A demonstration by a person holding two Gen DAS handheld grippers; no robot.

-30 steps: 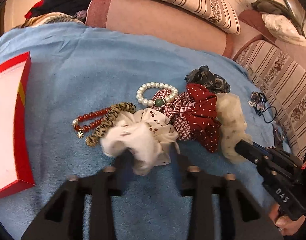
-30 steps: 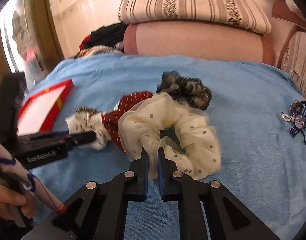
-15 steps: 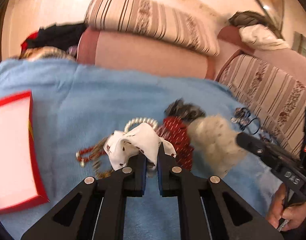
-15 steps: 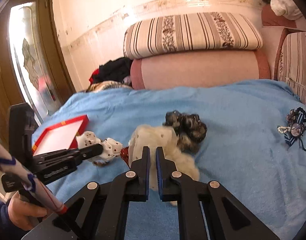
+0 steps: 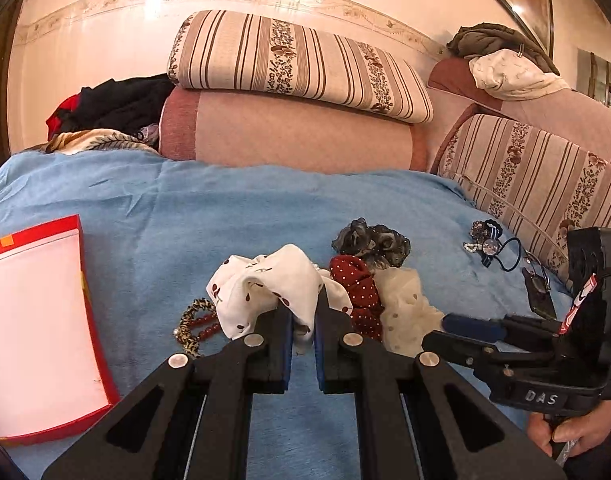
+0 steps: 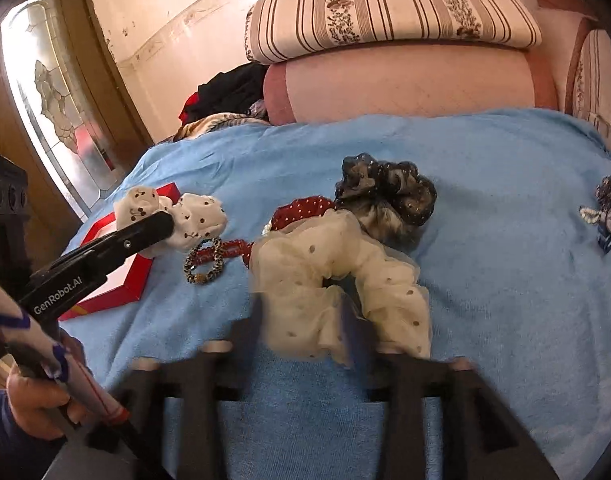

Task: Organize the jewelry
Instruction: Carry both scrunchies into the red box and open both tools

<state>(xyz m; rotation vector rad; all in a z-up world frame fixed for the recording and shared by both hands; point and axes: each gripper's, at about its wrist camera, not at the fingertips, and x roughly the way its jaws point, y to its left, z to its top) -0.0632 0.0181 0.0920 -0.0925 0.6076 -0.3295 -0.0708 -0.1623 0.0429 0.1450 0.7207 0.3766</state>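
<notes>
My left gripper (image 5: 304, 312) is shut on a white cherry-print scrunchie (image 5: 265, 288) and holds it lifted above the blue blanket; it also shows in the right wrist view (image 6: 177, 216). My right gripper (image 6: 305, 320) is open, its blurred fingers either side of the cream dotted scrunchie (image 6: 337, 280), which lies on the blanket. A red dotted scrunchie (image 6: 301, 208), a dark grey scrunchie (image 6: 389, 196), a leopard band (image 6: 205, 264) and a red bead bracelet (image 6: 233, 249) lie beside it.
A red-rimmed box (image 5: 33, 320) with a pale inside lies at the left on the blanket. A blue hair tie with charms (image 6: 609, 216) lies at the right. Striped cushions (image 5: 297, 60) and sofa backs border the far side.
My left gripper closed on the white scrunchie and lifted it. My right gripper, shut on the cream scrunchie before, has opened and the scrunchie lies on the blanket.
</notes>
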